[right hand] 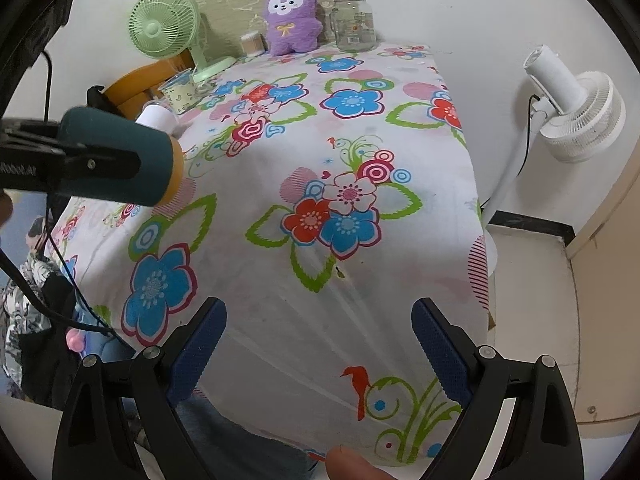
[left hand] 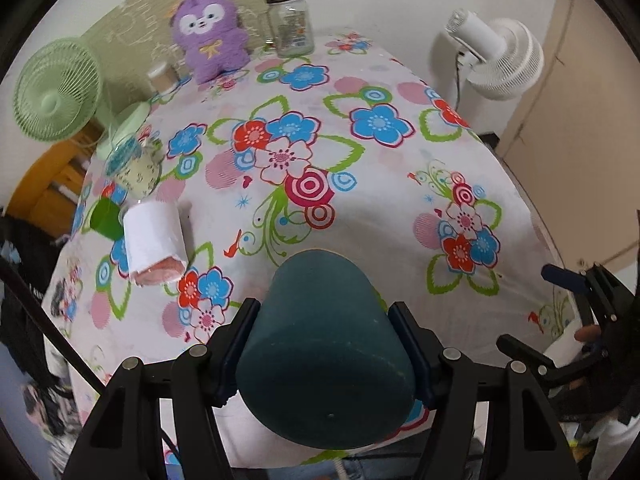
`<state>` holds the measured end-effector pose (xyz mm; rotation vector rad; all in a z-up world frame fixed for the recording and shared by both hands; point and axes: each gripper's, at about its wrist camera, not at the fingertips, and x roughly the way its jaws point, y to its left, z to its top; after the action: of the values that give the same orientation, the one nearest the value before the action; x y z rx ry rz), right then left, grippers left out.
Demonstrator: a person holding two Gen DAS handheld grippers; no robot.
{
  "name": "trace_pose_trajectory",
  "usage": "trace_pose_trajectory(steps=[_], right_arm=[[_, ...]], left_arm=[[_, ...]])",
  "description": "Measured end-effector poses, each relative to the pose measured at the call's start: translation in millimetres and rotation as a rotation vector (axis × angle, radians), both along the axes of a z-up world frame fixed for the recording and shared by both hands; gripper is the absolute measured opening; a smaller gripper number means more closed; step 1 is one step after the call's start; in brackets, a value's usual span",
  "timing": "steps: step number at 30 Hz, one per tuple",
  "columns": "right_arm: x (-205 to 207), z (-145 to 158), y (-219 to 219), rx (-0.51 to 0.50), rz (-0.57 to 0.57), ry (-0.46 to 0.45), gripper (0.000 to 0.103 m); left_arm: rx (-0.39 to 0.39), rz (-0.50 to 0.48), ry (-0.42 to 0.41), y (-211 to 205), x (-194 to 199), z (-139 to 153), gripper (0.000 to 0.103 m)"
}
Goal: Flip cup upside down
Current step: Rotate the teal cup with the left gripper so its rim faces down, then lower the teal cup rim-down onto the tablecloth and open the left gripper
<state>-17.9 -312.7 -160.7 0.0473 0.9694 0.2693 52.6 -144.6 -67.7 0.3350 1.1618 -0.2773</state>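
A dark teal cup was held off the table, clamped by its sides between the two fingers of the left gripper. Seen from the right wrist camera, the cup lay roughly on its side in the air, its orange-lined mouth pointing toward the middle of the table and its closed base toward the person. The flip therefore looked about half made: the cup was lifted and tilted, but the turn to mouth-down and the setting down were not yet done. The right gripper hovered near the table's front edge with its jaws spread wide, holding nothing. Below lay a flowered tablecloth, bare across its middle. Along the left edge stood a white cylinder, a green cup, a patterned cup and a green fan; a purple plush toy and a glass jar stood at the far end, well apart from the cup's likely landing place.
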Motion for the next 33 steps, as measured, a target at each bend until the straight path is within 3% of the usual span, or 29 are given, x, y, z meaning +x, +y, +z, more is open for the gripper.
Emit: trace_pose_trajectory(steps=[8,28,33], right_arm=[[-1.2,-3.1,0.9,0.016,0.001,0.001,0.095],[-13.2,1.7,19.7,0.027,0.085,-0.054,0.095],[-15.5,1.2,20.1,0.025,0.085,-0.056,0.095]], left_arm=[[0.086,-0.085,0.123,-10.0,8.0,-0.6,0.068],[0.235,-0.176,0.446,-25.5,33.4,-48.3,0.068],[0.233,-0.172,0.463,-27.5,42.4,-56.5,0.068]])
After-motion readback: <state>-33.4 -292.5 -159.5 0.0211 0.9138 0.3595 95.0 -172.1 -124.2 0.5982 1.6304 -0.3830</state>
